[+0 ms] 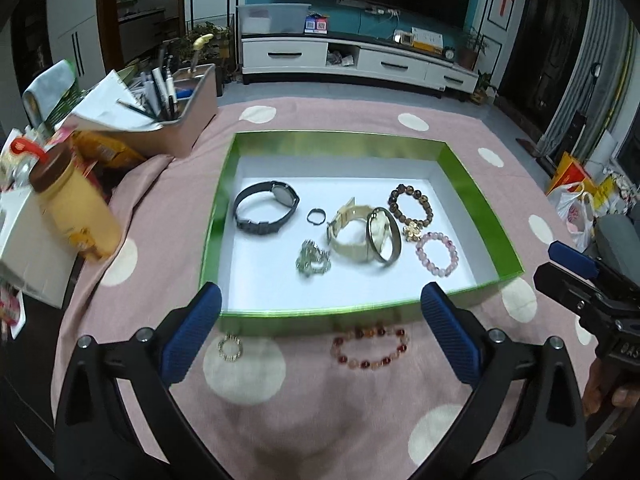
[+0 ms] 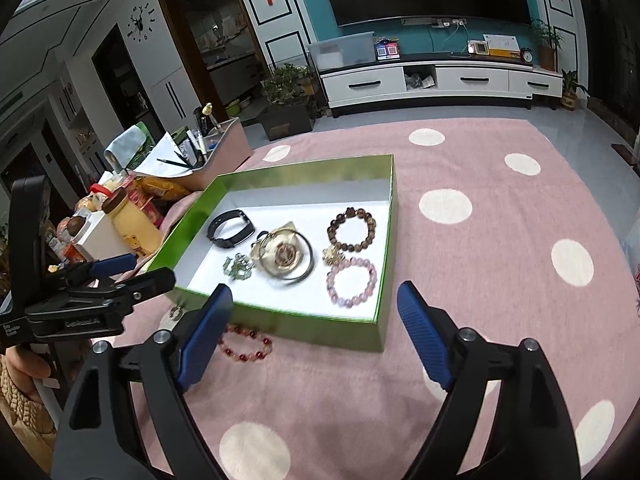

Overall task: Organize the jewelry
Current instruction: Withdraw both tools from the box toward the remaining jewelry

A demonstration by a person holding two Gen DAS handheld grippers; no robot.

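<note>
Left wrist view: nearest, left gripper (image 1: 320,320), blue pads spread wide, nothing between, hanging over pink dotted cloth (image 1: 460,144) on the bench. Just ahead on cloth, outside box: red bead bracelet (image 1: 370,346) and small sparkly ring (image 1: 230,347), near front wall of green box (image 1: 216,216). Inside box on white floor: black watch (image 1: 266,208) at left, small dark ring (image 1: 315,216) beside it, gold watch (image 1: 352,232) in middle w/ metal bangle (image 1: 384,236) leaning on it, green bead cluster (image 1: 314,260) in front, brown bead bracelet (image 1: 412,210) at right w/ gold charm, pink bead bracelet (image 1: 437,254) just in front of that. Right gripper (image 1: 576,276) at right edge. Left of cloth: yellow bottle (image 1: 76,204), pen holder (image 1: 180,108).

Right wrist view: nearest, right gripper (image 2: 316,330), pads also apart, empty. Red bead bracelet (image 2: 245,344) just ahead beside left pad, touching nothing, in front of green box (image 2: 384,264). Pink bead bracelet (image 2: 352,282) near box's front right corner, brown bead bracelet (image 2: 352,230) behind it, metal bangle (image 2: 288,256) and black watch (image 2: 231,228) further left. Left gripper (image 2: 120,270) at left edge, jaws parted.
</note>
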